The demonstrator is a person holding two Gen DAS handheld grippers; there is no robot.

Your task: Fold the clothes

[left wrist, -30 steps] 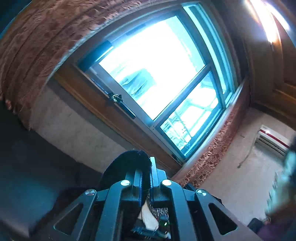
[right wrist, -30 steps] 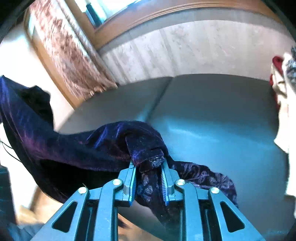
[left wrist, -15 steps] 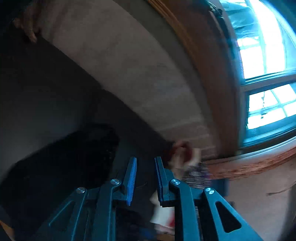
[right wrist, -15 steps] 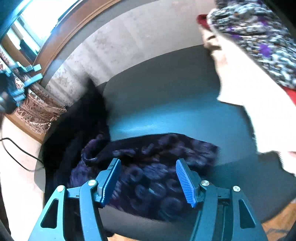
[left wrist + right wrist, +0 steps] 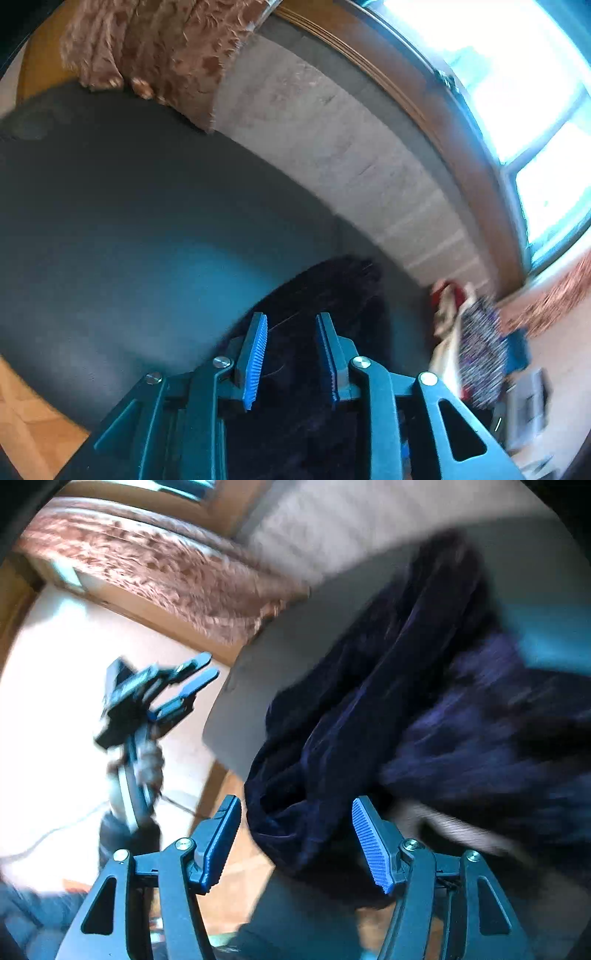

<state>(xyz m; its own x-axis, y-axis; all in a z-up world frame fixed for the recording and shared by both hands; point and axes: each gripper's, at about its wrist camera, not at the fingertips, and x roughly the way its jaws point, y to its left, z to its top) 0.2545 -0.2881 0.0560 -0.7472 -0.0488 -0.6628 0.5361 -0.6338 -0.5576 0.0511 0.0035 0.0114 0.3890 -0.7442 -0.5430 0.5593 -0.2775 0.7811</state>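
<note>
A dark purple velvet garment (image 5: 388, 686) lies crumpled on the grey table (image 5: 240, 716), one fold hanging over the near edge. My right gripper (image 5: 297, 840) is open and empty, its jaws wide on either side of that fold. In the left wrist view the garment (image 5: 325, 295) looks almost black and lies just ahead of my left gripper (image 5: 291, 354), which is open with nothing between its pads. The left gripper also shows in the right wrist view (image 5: 184, 686), held in the air off the table's left side.
A pile of other clothes (image 5: 472, 339), white, red and speckled, sits at the table's far right. A pale wall (image 5: 351, 155) and window (image 5: 517, 85) stand behind the table, with a brown patterned curtain (image 5: 166, 48). Wooden floor (image 5: 29, 424) shows below the table edge.
Both grippers held the purple garment a second ago and have let it go. It now lies on the table. Both grippers have opened and swung down toward it.
</note>
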